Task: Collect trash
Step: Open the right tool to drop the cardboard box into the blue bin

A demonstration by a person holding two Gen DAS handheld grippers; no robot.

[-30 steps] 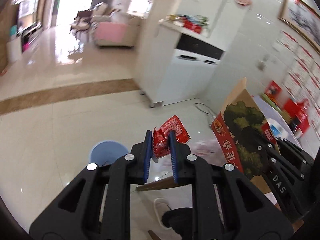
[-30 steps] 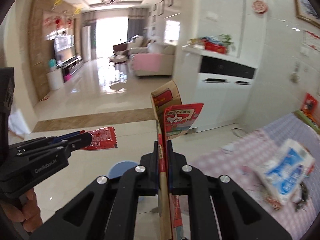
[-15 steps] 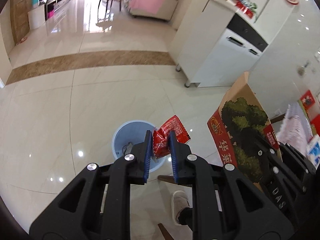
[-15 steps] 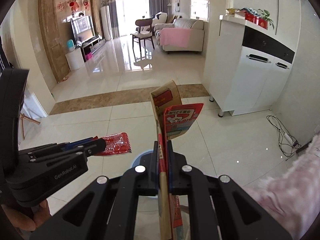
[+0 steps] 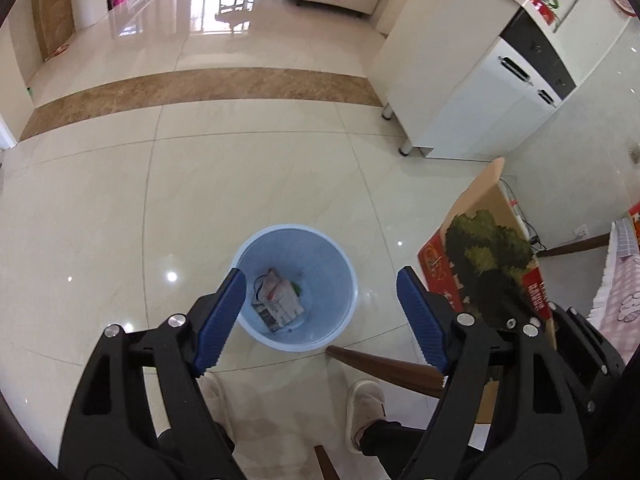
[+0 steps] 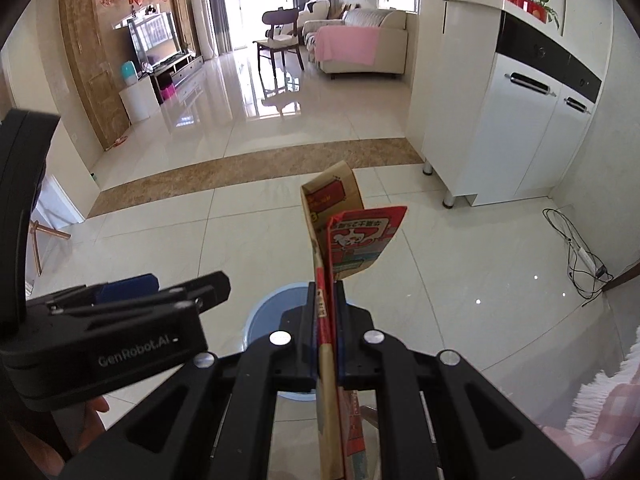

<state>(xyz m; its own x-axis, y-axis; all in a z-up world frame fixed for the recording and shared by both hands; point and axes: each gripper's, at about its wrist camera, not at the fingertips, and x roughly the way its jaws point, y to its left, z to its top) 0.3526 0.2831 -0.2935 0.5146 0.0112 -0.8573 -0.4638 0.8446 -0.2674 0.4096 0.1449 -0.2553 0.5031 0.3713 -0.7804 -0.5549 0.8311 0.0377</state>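
Over the glossy cream floor [image 5: 100, 208], the left gripper [image 5: 320, 316] hung pointing steeply down at a pale blue wastebasket [image 5: 344, 276], its blue-padded fingers [image 5: 219, 316] standing wide apart; the jaws had just been opening, and nothing lay between them. Down inside the basket rested a small heap of trash [image 5: 278, 300], crumpled white packaging with a bit of red and green on it. Just beside the basket on its near side a brown wooden leg [image 5: 384, 366] slanted across the tiles, and below it showed the person's two beige slippers [image 5: 366, 408]. To the right, the right gripper [image 6: 324, 320] had its jaws pressed together on a flattened cardboard carton [image 6: 330, 216], brown on one face and printed in red and with a dark green tree picture on the other. From that gripper's own view the carton stood up on edge between the pads, its top flap curling to the right, while the basket's blue rim [image 6: 260, 312] peeked out beneath the fingers. Farther off stood a white cabinet [image 6: 532, 144] on short metal feet, a black cable [image 6: 576, 256] lay tangled on the floor by the wall, and the fringed edge of a pink checked cloth [image 5: 620, 300] showed at the far right.
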